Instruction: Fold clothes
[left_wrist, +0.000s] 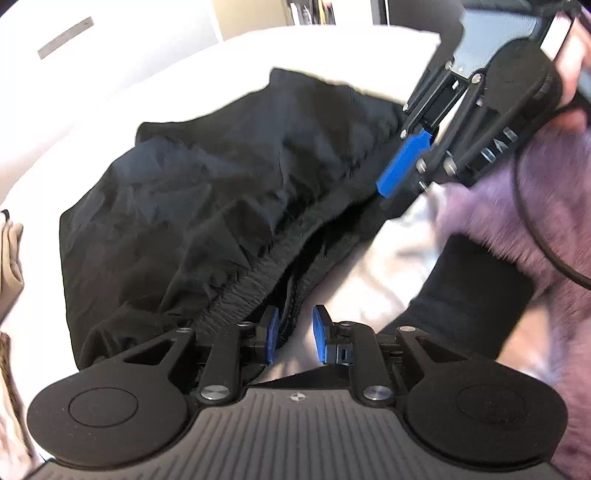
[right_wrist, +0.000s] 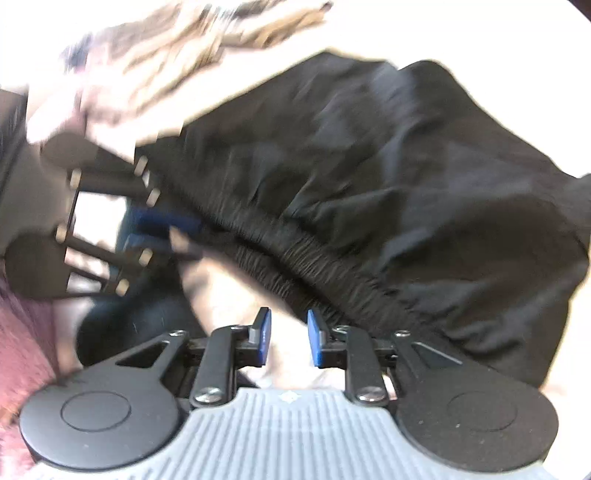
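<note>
Tongs (left_wrist: 295, 338) beside crosswise black shorts (left_wrist: 221, 192)

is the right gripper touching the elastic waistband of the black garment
Apart. The right wrist view shows the right gripper with only pale bedding between its blue pads, while the gathered elastic waistband of the black garment lies clear beyond the tips.

1. A white smooth bed sheet (left_wrist: 325, 48) covers the surface.
2. A purple fuzzy fabric (left_wrist: 546, 206) lies at the right side.
3. A beige folded cloth (left_wrist: 11, 258) shows at the left edge.
4. A brown and cream patterned textile (right_wrist: 177, 48), perhaps a blanket, is blurred.
</note>
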